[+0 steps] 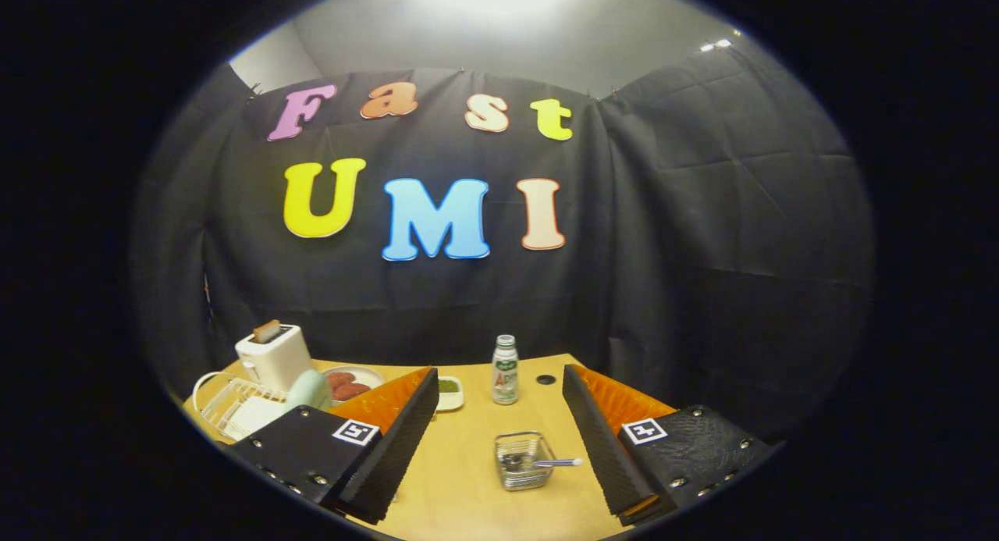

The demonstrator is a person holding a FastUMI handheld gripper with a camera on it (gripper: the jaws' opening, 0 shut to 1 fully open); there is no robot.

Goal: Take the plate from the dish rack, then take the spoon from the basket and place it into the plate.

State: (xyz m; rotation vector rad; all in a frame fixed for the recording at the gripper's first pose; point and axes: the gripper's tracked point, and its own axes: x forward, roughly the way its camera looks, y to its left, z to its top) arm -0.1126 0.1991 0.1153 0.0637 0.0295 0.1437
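My gripper [499, 439] hangs above the table [460, 486] with its fingers spread wide and nothing between them, so I judge the task has barely begun. The plate [308, 389] stands in the dish rack [226, 404] at the far left beside the toaster [273, 356]. The spoon [546, 463] lies in the basket [523, 459] just ahead between my fingers; both are left to fetch.
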